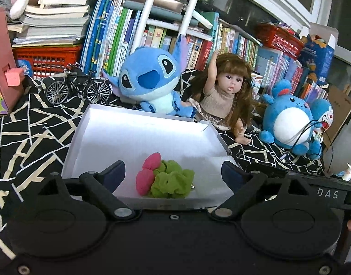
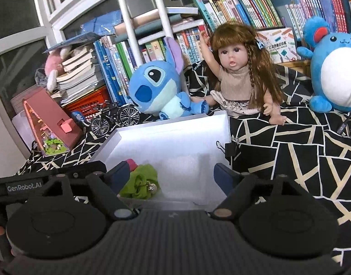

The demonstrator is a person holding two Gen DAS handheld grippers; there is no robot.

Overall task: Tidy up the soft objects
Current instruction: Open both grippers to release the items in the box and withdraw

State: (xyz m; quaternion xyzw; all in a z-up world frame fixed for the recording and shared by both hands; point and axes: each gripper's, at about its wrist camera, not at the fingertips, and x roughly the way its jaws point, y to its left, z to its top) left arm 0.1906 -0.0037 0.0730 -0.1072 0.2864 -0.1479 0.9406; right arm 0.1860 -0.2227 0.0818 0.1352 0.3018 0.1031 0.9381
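Black cloth with cream crack lines [image 1: 33,123] covers the surface, and the shallow white cardboard box [image 1: 138,123] lies in the middle of it. Inside the box, at its near edge, rest the green fabric scrunchie [image 1: 173,181] and the pink fabric scrunchie [image 1: 146,174], touching each other.

The left gripper [image 1: 173,171] is wide open around them and grips nothing. The right gripper [image 2: 172,176] is also wide open and empty, with the green scrunchie beside its left finger.

Behind the box sit a blue plush alien [image 1: 150,80] and a long-haired doll in a beige dress [image 1: 226,96]. I think a careless reach may snag the small bell on the scrunchie and drag it out, or push the light box against the toys.
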